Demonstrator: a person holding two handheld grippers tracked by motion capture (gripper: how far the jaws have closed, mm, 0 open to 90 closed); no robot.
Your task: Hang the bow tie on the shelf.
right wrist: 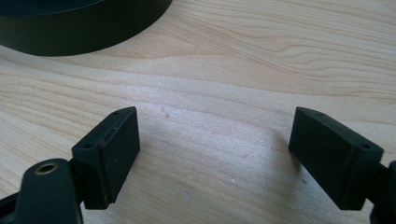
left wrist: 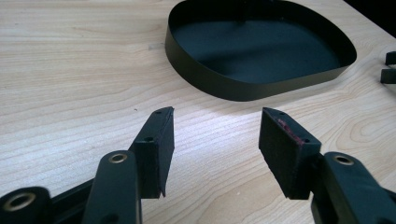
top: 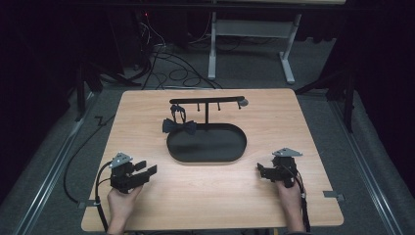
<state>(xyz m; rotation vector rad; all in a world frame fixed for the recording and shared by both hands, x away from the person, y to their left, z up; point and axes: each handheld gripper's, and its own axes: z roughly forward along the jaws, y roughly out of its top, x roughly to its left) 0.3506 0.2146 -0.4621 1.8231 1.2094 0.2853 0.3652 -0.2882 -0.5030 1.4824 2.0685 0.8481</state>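
A pale wood grain with brown streaks is shown by the table (top: 147, 205). At its middle a matte black oval tray (top: 230, 152) is set. Behind the tray a black rack (top: 206, 100) and a black bow tie (top: 179, 127) are seen. Black grippers are capped by grey plates.

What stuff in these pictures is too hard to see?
- Bow tie, high view: small and black against the black stand; whether it hangs from a hook or rests on the tray rim cannot be told.
- Small hooks under the stand's bar, high view: too tiny to tell their shape.
- Tray, right gripper view: cut off by the top edge.
- Person, high view: only hands and forearms show; the bottom edge cuts the rest.
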